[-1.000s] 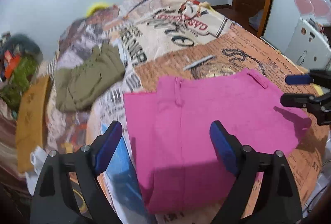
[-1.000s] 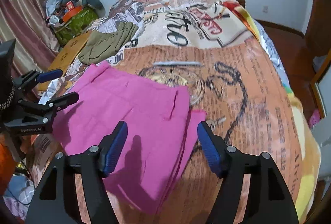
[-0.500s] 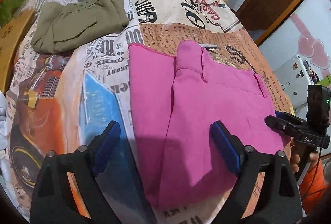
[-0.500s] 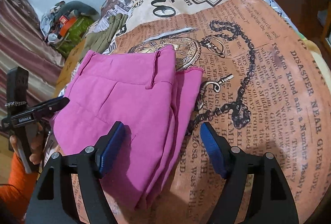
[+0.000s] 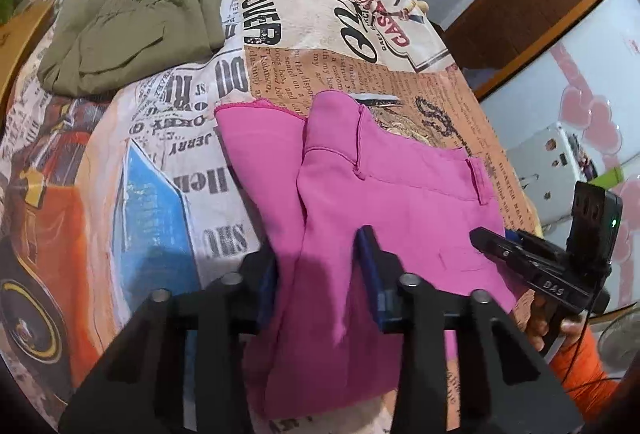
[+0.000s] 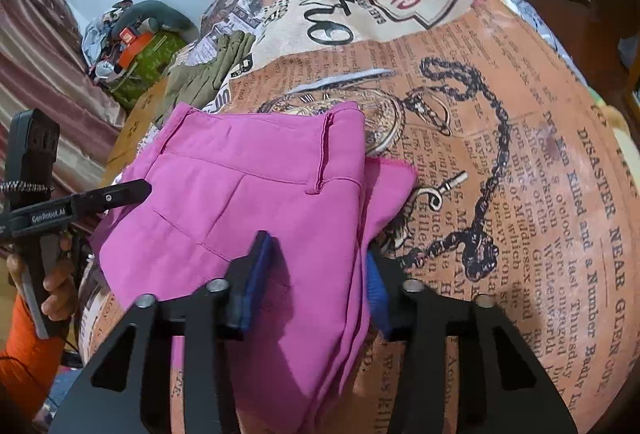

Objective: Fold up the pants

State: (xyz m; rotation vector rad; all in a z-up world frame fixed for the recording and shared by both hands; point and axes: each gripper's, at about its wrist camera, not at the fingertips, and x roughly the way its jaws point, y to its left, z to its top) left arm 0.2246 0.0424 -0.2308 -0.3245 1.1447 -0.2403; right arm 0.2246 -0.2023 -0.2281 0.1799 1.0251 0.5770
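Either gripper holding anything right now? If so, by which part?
Both close on the pink pants. The left gripper takes the stacked layers at the near edge, the right gripper the folded edge at the near corner. A firm pinch cannot be told.

pink pants, olive garment, newspaper-print bedspread.
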